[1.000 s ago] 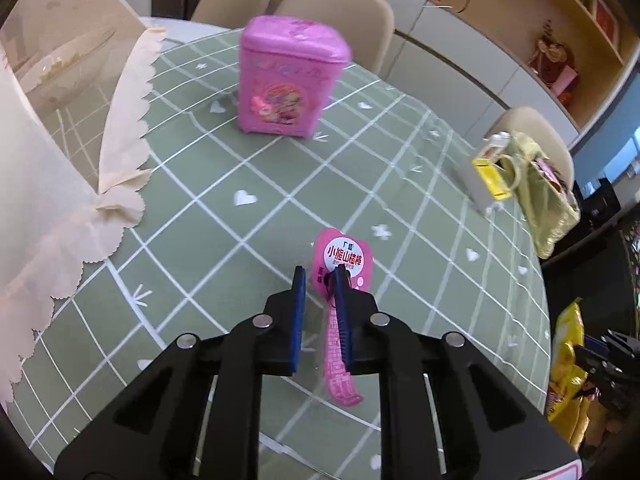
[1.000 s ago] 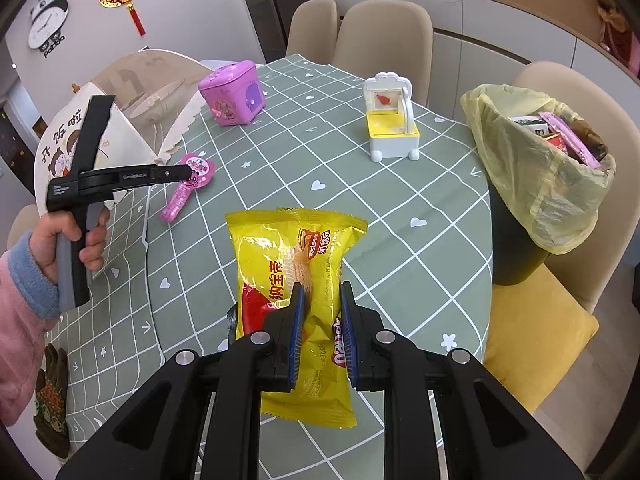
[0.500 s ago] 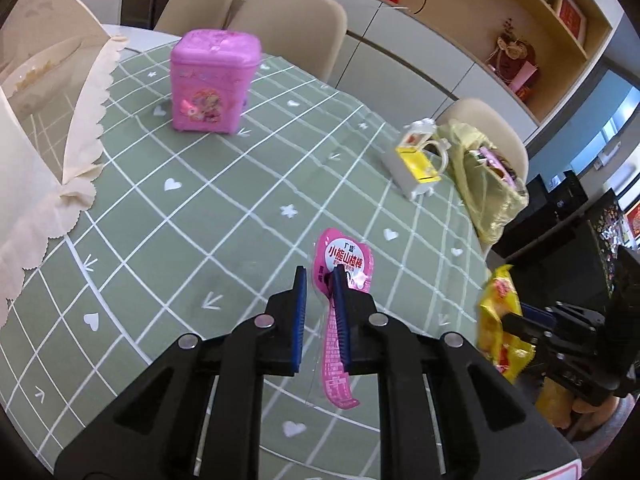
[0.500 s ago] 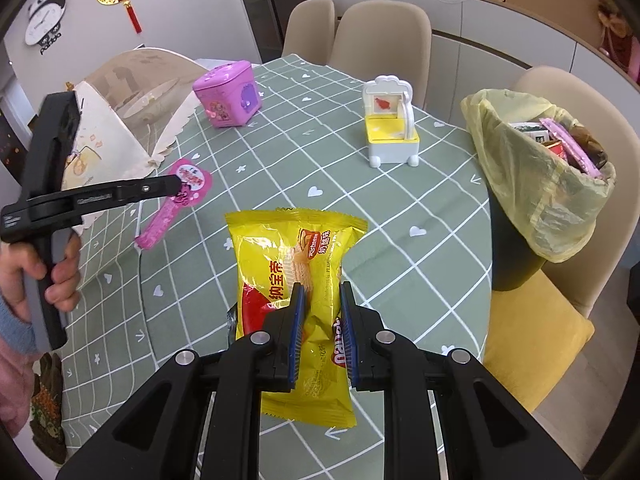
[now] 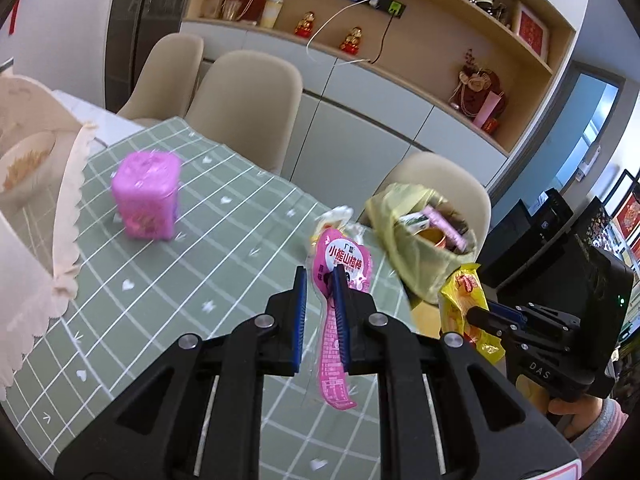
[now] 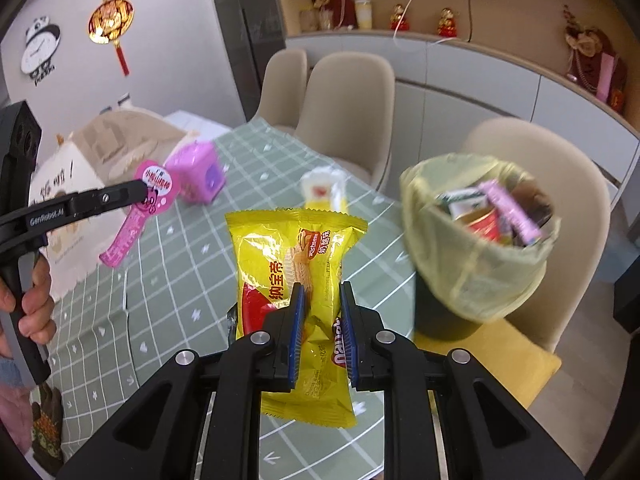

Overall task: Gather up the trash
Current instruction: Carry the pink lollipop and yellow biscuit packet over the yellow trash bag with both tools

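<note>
My left gripper [image 5: 320, 276] is shut on a pink lollipop-shaped wrapper [image 5: 340, 280] and holds it above the green checked table [image 5: 192, 264]. It also shows in the right wrist view [image 6: 138, 210], left of centre. My right gripper [image 6: 320, 292] is shut on a yellow snack bag [image 6: 296, 252], held in the air; the bag shows at the right in the left wrist view [image 5: 466, 304]. A bin lined with a yellow bag [image 6: 480, 240], full of trash, stands on a chair beyond the table's right edge [image 5: 420, 236].
A pink tin box [image 5: 146, 200] stands on the table at the left. A white and yellow toy [image 6: 324, 188] stands near the table's far edge. A beige scalloped paper bag [image 5: 36, 208] is at the far left. Beige chairs [image 5: 244, 108] ring the table.
Both grippers have lifted and tilted up with their loads. The left gripper has swung right, toward the bin. The bin now sits closer in both views.
</note>
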